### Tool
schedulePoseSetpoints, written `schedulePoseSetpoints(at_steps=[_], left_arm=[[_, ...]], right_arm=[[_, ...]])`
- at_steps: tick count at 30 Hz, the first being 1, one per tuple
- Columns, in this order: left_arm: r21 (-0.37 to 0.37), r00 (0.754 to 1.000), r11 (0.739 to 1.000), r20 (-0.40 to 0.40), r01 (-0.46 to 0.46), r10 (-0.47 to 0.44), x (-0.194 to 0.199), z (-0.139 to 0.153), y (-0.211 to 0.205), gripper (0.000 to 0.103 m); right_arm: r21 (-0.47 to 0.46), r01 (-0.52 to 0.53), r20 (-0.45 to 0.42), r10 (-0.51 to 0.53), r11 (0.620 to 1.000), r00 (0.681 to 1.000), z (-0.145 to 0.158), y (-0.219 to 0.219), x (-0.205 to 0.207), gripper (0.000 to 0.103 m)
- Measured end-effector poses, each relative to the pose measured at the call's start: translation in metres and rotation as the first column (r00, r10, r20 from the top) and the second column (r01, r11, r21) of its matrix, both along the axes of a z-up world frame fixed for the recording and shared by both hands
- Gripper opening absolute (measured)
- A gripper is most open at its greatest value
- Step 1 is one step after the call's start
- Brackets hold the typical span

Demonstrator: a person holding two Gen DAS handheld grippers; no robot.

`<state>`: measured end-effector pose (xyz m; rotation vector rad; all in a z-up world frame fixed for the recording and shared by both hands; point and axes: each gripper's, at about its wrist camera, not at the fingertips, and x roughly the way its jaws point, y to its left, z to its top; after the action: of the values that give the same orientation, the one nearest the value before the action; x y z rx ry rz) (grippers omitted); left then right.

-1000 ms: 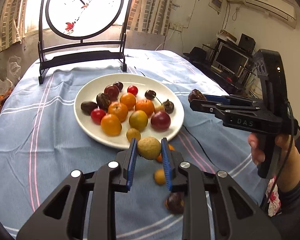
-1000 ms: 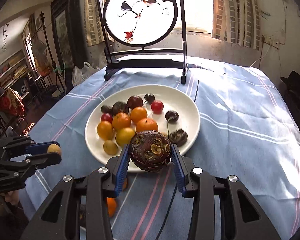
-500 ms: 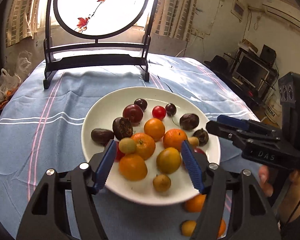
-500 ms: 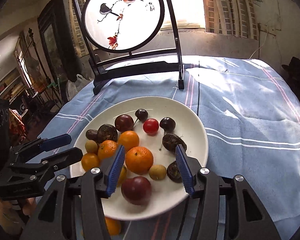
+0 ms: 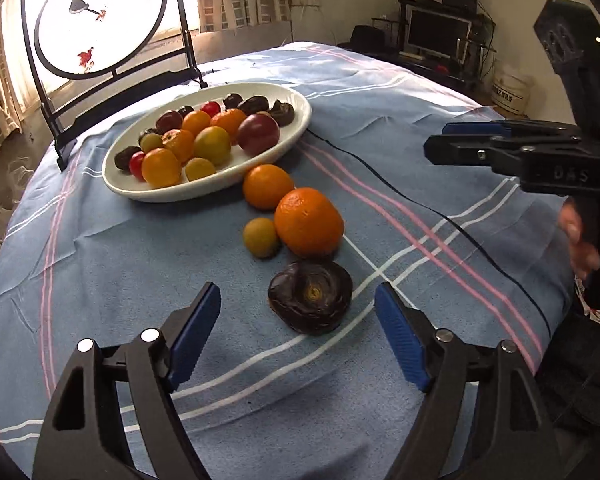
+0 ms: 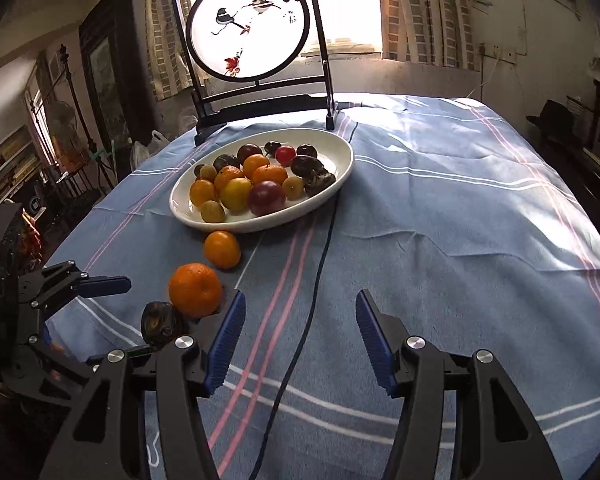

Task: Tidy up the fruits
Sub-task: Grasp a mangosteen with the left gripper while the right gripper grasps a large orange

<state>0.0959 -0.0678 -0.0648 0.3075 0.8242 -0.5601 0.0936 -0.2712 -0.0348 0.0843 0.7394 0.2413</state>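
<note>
White plate [image 5: 260, 162] on blue striped cloth [image 5: 100, 248], piled w/ fruit: oranges, red plum [image 5: 258, 134], dark ones at far rim. Four pieces off plate, on cloth in a row near its edge: small orange [image 5: 268, 186], big orange [image 5: 309, 222], small yellow fruit [image 5: 261, 237] touching it, dark wrinkled fruit [image 5: 310, 302] nearest.

L gripper [image 5: 298, 338] fingers wide apart, empty, dark fruit just ahead betw. them. R gripper [image 6: 300, 340] also spread, empty, over cloth; black cable [image 6: 320, 264] runs under it. Round bird screen [image 6: 250, 40] behind plate.
</note>
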Motion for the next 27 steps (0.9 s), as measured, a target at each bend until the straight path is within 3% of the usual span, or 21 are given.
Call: schedulePoseSetpoints(at_steps=[2,3,4,11,16,19,23,27], left_arm=[[0.008,0.999,1.000,-0.037,0.001,0.000,0.006,-0.008,-0.005,0.074],[0.005,0.998,1.000,-0.064,0.005,-0.005,0.009,-0.011,-0.006,0.055],[-0.013,0.996,1.000,-0.091,0.010,-0.012,0.011,-0.012,-0.006,0.045],[-0.126,0.999,0.991,-0.031,-0.048,0.044,-0.008,0.017,0.026,0.044],[-0.119,0.995,0.988,-0.040,-0.097,0.093,-0.016,0.019,0.052,0.044],[-0.125,0.992,0.985,-0.045,-0.122,0.117,-0.017,0.019,0.068,0.045],[-0.142,0.990,0.980,-0.047,-0.140,0.134,-0.017,0.018,0.079,0.045],[-0.154,0.989,0.978,-0.050,-0.143,0.137,-0.015,0.017,0.081,0.045]], right_arm=[[0.000,0.004,-0.006,-0.004,1.000,1.000,0.000,-0.002,-0.005,0.058],[-0.005,0.004,-0.008,-0.004,1.000,1.000,-0.001,-0.002,-0.007,0.058],[-0.009,0.001,-0.012,-0.001,1.000,1.000,-0.002,-0.002,-0.009,0.058],[0.061,-0.128,-0.100,0.134,0.990,0.986,-0.017,0.028,0.003,0.058],[0.082,-0.195,-0.122,0.204,0.977,0.971,-0.021,0.065,0.022,0.058],[0.038,-0.219,-0.154,0.222,0.975,0.963,-0.026,0.084,0.036,0.058],[0.049,-0.226,-0.186,0.232,0.973,0.955,-0.029,0.093,0.052,0.045],[0.055,-0.206,-0.148,0.212,0.977,0.966,-0.025,0.088,0.046,0.043]])
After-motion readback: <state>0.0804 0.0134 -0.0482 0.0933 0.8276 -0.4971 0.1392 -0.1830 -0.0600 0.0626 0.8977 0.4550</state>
